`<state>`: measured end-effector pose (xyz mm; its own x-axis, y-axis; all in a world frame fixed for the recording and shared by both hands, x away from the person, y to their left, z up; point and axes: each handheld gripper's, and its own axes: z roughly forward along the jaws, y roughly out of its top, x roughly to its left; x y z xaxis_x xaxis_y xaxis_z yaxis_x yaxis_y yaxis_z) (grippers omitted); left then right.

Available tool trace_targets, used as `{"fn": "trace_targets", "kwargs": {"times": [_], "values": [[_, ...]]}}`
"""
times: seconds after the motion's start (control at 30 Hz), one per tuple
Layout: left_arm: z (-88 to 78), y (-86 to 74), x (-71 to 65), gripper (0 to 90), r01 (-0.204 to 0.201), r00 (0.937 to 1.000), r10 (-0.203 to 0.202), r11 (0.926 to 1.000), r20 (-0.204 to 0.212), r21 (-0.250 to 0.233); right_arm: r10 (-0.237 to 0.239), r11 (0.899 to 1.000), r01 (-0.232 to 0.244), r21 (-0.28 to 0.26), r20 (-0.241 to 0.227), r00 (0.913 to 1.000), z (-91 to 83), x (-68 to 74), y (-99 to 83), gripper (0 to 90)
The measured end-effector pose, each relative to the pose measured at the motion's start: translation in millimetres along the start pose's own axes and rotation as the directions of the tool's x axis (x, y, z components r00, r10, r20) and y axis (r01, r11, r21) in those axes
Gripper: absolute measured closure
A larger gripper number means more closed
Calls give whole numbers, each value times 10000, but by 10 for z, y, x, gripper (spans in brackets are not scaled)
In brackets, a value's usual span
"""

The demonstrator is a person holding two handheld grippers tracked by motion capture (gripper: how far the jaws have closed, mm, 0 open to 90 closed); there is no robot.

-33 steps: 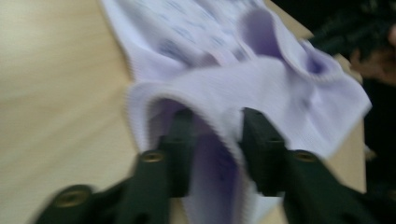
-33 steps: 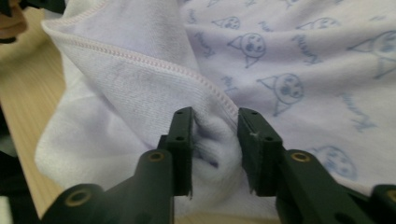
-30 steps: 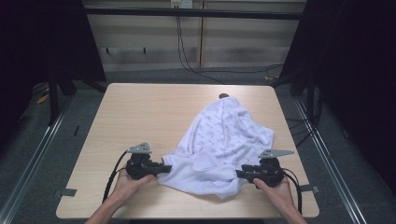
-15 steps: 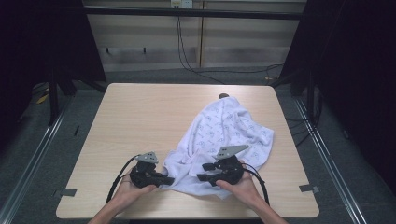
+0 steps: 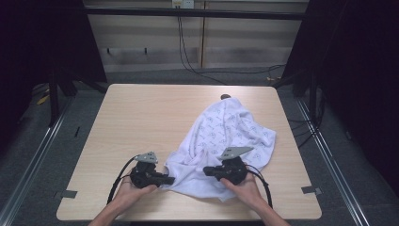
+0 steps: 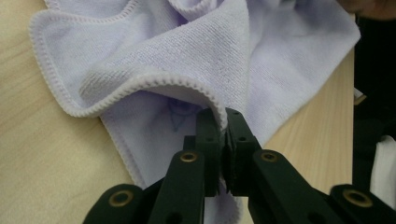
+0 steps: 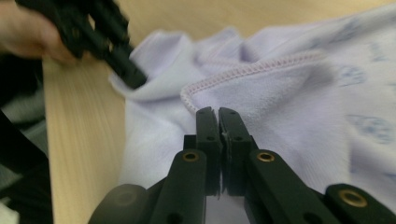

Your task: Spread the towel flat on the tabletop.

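Left gripper view shows my left gripper (image 6: 223,122) pinching the stitched hem of the white towel (image 5: 226,141), which lies bunched on the near right part of the table (image 5: 141,117). My right gripper (image 7: 218,122) has just been closing; its jaws are now pressed together at another hem, but whether cloth is between them I cannot tell. If not, lifting would drag only one side.

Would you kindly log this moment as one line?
left claw: shut on towel hem | right claw: just closed at hemmed edge | table: towel crumpled
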<state>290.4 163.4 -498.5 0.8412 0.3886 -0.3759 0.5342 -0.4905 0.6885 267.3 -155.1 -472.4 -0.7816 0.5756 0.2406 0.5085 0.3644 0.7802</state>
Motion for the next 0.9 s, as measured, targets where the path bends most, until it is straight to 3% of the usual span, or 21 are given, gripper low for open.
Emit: {"fn": "trace_targets", "kwargs": {"times": [0.1,0.17,0.2,0.27,0.37,0.43,0.47,0.53,0.63,0.73,0.8,0.87,0.9], "values": [[-41,-43,-39,867,-177,9998,179,9997,-124,171,764,9942,-732,-790,388,9963,-272,-175,5,875],[-101,-84,-70,868,-224,9996,227,9995,-165,205,1235,9861,-1130,-1216,829,9889,-447,-310,-31,876],[-133,-122,-88,870,-64,10000,64,9998,-22,178,1569,9803,-1405,-1391,1148,9809,-542,-397,-68,875],[-170,-199,-159,870,-149,9999,151,9991,-52,390,2339,9644,-2089,-1621,1549,9598,-709,-596,-196,875],[-228,-244,-231,833,-161,9983,130,9984,572,535,2856,9556,-2646,-1297,1865,9400,-776,-785,-372,868],[-294,-240,-266,786,-392,9984,375,9985,434,393,2962,9536,-2796,-1116,1821,9376,-770,-858,-441,838],[-343,-229,-254,747,-297,9986,291,9995,452,120,2969,9531,-2820,-1101,1582,9417,-763,-892,-455,806],[-436,-205,-203,697,-130,9993,143,9992,346,-375,3027,9515,-2868,-1112,1714,9376,-742,-925,-456,756],[-558,-166,6,677,375,9992,-360,9929,153,-1128,3103,9490,-2953,-1105,1625,9366,-704,-974,-452,665],[-581,-121,185,661,720,9963,-780,9872,-367,-1426,3245,9432,-3089,-1221,1396,9355,-692,-990,-430,600],[-530,-61,328,657,854,9925,-964,9869,-753,-1368,3175,9461,-3018,-1174,1525,9359,-667,-991,-410,565],[-453,15,461,650,971,9859,-1146,9853,-1221,-1406,3026,9516,-2888,-1051,1560,9402,-634,-995,-389,581],[-430,51,527,647,1133,9843,-1318,9818,-1175,-1523,3093,9500,-2962,-989,1671,9362,-621,-997,-378,613]]}}
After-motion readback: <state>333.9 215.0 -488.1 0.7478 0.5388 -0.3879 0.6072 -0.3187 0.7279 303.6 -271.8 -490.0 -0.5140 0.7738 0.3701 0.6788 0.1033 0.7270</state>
